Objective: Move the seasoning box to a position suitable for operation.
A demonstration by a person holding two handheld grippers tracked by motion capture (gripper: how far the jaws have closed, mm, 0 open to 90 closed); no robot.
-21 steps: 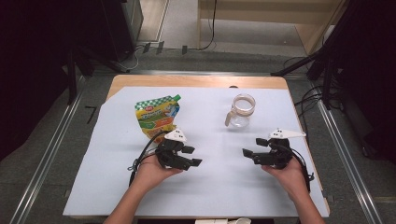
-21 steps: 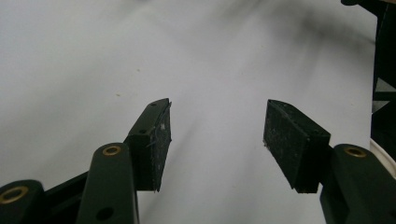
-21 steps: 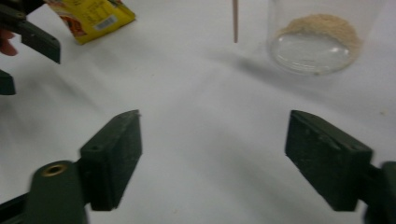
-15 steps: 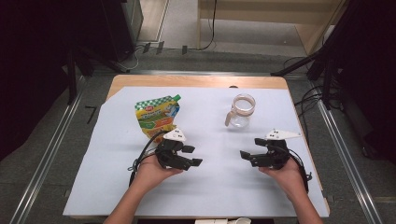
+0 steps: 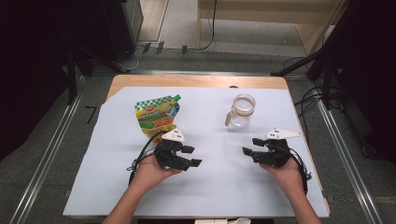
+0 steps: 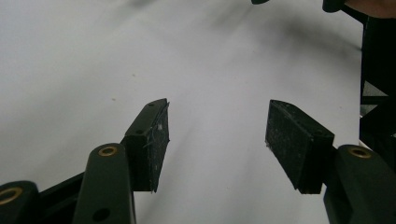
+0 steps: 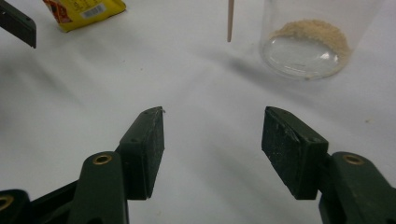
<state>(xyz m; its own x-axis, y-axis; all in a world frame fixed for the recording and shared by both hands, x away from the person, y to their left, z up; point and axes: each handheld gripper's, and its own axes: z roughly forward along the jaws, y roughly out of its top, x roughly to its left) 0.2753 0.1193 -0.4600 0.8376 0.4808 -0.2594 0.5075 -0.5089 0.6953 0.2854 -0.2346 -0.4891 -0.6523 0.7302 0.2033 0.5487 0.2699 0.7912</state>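
Note:
A yellow and green pouch [image 5: 156, 116] lies flat on the white sheet, at the back left. To its right stands a clear glass jug [image 5: 242, 111] with a pale handle; the right gripper view shows light brown granules on the floor of the jug [image 7: 306, 46]. My left gripper [image 5: 192, 156] sits in front of the pouch, held in a hand and pointing right. Its jaws are open over bare sheet [image 6: 217, 112]. My right gripper [image 5: 251, 146] faces it from the right, in front of the jug, open with nothing between the pads [image 7: 212, 114].
The white sheet [image 5: 219, 186] covers a wooden table [image 5: 196, 81] whose far edge shows bare. Metal rails run along the floor on both sides. A corner of the pouch [image 7: 84, 9] and a tip of the left gripper lie at the top left of the right gripper view.

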